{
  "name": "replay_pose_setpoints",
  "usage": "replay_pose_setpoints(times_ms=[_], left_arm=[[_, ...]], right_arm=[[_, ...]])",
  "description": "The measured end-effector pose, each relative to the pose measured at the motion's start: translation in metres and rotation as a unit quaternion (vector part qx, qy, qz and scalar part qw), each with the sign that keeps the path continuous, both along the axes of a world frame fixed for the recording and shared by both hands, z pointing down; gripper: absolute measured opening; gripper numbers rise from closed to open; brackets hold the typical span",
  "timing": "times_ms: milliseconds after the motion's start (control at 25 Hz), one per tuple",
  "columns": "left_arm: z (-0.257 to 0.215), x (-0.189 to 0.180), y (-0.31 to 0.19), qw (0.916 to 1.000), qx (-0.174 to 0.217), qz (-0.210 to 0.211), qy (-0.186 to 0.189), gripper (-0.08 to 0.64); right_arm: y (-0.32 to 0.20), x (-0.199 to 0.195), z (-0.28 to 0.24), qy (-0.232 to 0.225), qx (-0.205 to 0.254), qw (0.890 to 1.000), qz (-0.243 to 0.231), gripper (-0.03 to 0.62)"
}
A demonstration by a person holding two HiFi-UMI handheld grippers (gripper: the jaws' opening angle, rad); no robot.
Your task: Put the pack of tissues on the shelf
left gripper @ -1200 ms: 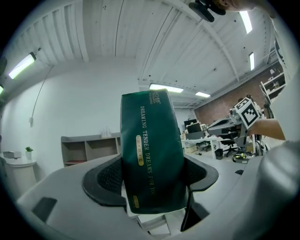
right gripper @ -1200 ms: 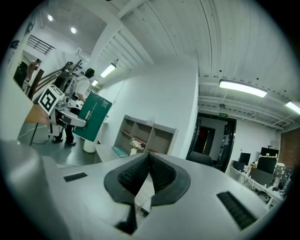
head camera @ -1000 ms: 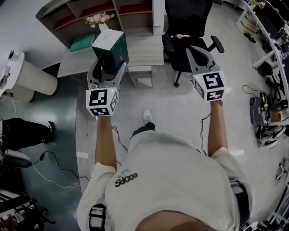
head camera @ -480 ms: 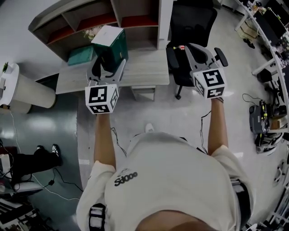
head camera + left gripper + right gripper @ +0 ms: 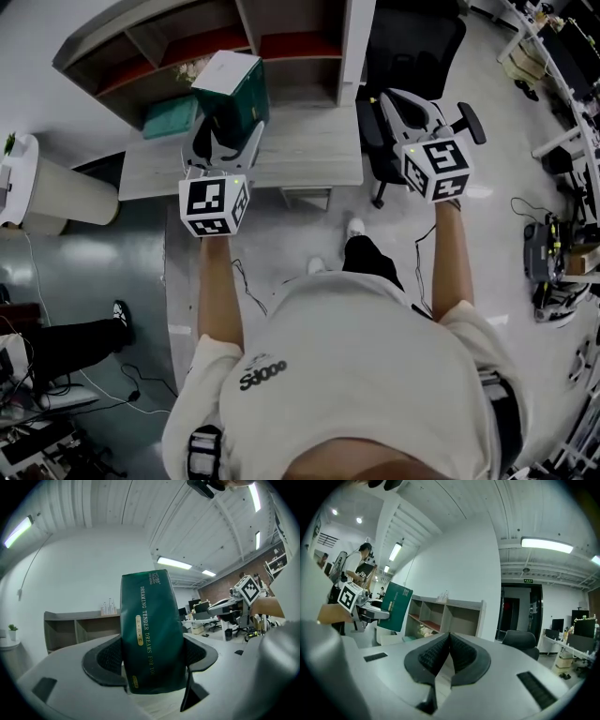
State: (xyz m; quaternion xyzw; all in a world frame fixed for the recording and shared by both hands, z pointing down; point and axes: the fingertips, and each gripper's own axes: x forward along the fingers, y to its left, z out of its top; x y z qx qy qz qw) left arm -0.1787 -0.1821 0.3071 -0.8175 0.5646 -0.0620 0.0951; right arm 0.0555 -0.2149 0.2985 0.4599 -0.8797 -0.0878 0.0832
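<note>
The pack of tissues [image 5: 231, 92] is clamped upright by the left gripper [image 5: 225, 142]; the shelf [image 5: 298, 44] is found ahead. The right gripper [image 5: 399, 101] is closed on nothing.

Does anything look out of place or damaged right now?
Nothing stands out. The pack of tissues is clamped in the left gripper, with no visible damage; the right gripper is shut and empty.
</note>
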Motion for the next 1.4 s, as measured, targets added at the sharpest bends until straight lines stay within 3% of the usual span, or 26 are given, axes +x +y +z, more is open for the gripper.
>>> replay_pose_setpoints(times_ms=[400, 600, 760, 960, 1120, 1400], left_arm=[[0.011, -0.001, -0.078, 0.9992, -0.019, -0.031, -0.017, 0.362], [0.003, 0.007, -0.135, 0.9989, -0.016, -0.028, -0.035, 0.362], [-0.001, 0.019, -0.179, 0.9965, -0.019, -0.023, -0.078, 0.362], [0.010, 0.037, -0.227, 0.9869, -0.035, -0.003, -0.158, 0.362], [0.033, 0.045, -0.258, 0.9750, -0.059, -0.002, -0.214, 0.362], [0.063, 0.058, -0.301, 0.9574, -0.083, 0.005, -0.277, 0.362]], right_arm=[[-0.081, -0.004, 0.002, -0.014, -0.001, 0.999, -0.034, -0.002], [-0.131, -0.002, 0.000, -0.046, -0.012, 0.998, -0.050, -0.002], [-0.170, -0.002, 0.000, -0.065, -0.013, 0.996, -0.056, 0.000], [-0.209, 0.005, 0.000, -0.134, -0.024, 0.988, -0.069, -0.002], [-0.233, 0.008, 0.015, -0.108, -0.037, 0.991, -0.063, -0.002], [-0.257, 0.018, 0.047, -0.091, -0.071, 0.992, -0.051, -0.002]])
